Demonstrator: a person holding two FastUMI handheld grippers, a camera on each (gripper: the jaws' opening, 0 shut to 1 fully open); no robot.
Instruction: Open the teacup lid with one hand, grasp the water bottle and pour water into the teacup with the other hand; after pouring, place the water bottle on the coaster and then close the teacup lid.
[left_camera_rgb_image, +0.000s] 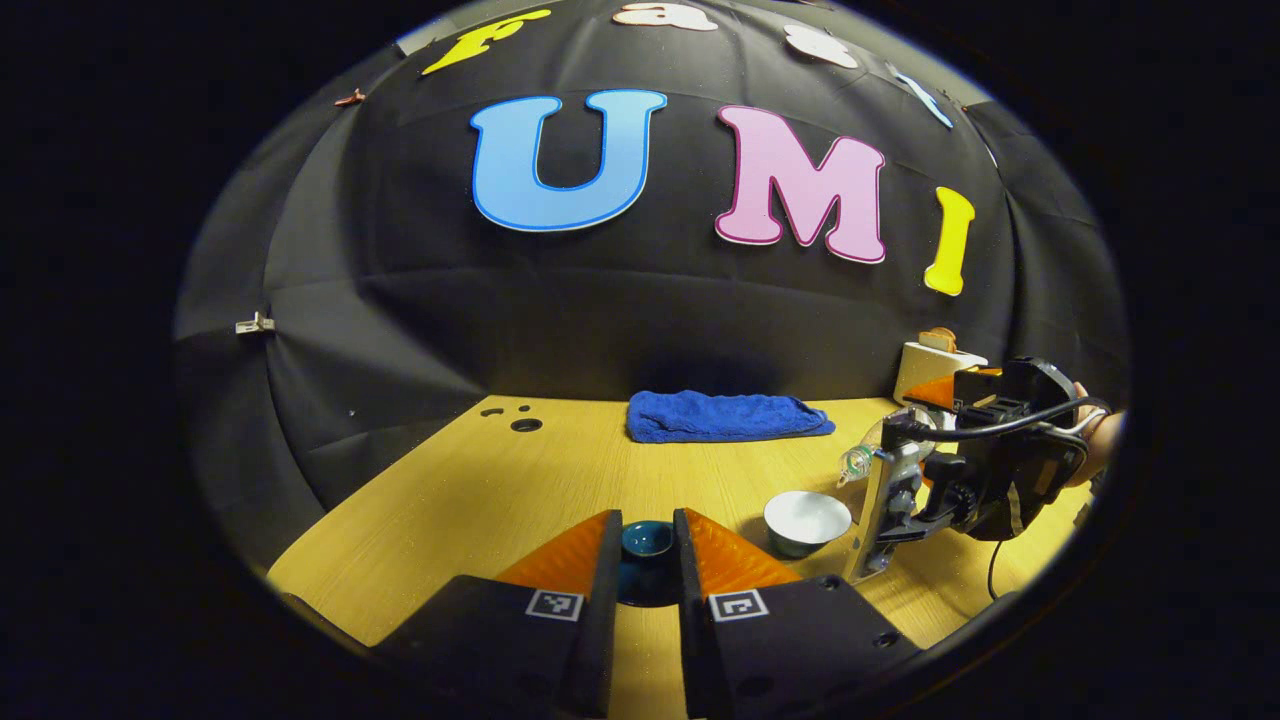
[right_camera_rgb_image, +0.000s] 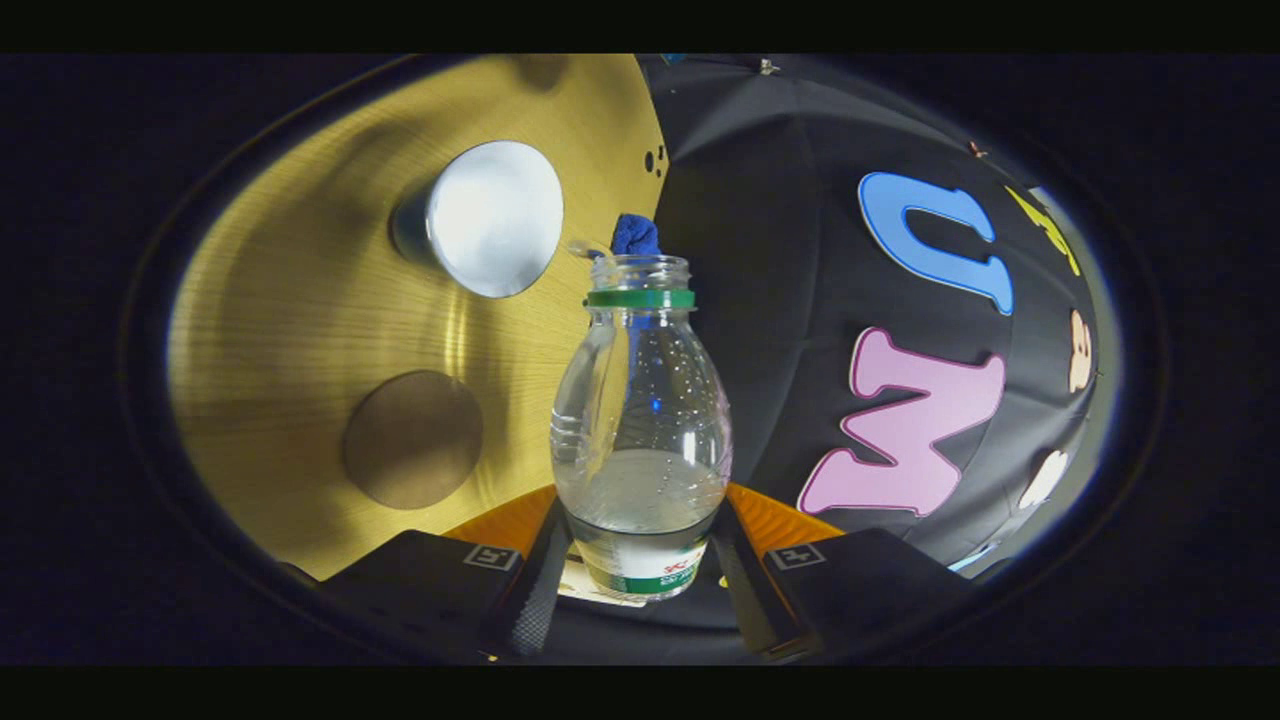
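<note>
So the left gripper (left_camera_rgb_image: 646, 560) has its two fingers clamped on the dark teal teacup lid (left_camera_rgb_image: 647, 541), which sits upside down between them like a little bowl — held up over the wooden table (left_camera_rgb_image: 480, 500) as far as I can tell, with a dark round shape right below it that I can't make out properly.

Just to the right of that, in the left gripper view, the teacup (left_camera_rgb_image: 806, 520) stands open on the table, white inside, darker on the outside. The right gripper (left_camera_rgb_image: 880, 510) is right beside it, a hand (left_camera_rgb_image: 1095, 440) behind it holding the rig, cable looping over the top. It's got the water bottle (left_camera_rgb_image: 870, 455) tipped over sideways, neck pointing toward the cup and slightly above it.

The right gripper view is rolled way over, so the table looks like a wall on the left. Here the right gripper (right_camera_rgb_image: 640, 560) has both fingers pressing the lower body of the clear bottle (right_camera_rgb_image: 640, 430), cap off, green ring at the neck, water pooled in the lower part near the label. The cup (right_camera_rgb_image: 490, 220) shows its white inside, off to the upper left of the bottle mouth, and there looks to be a thin clear trickle at the neck — hard to be sure. The round brown coaster (right_camera_rgb_image: 413, 438) lies on the table, bare, apart from the cup.

Farther back there's a folded blue towel (left_camera_rgb_image: 725, 415) and a white toaster (left_camera_rgb_image: 930, 365) near the wall.
</note>
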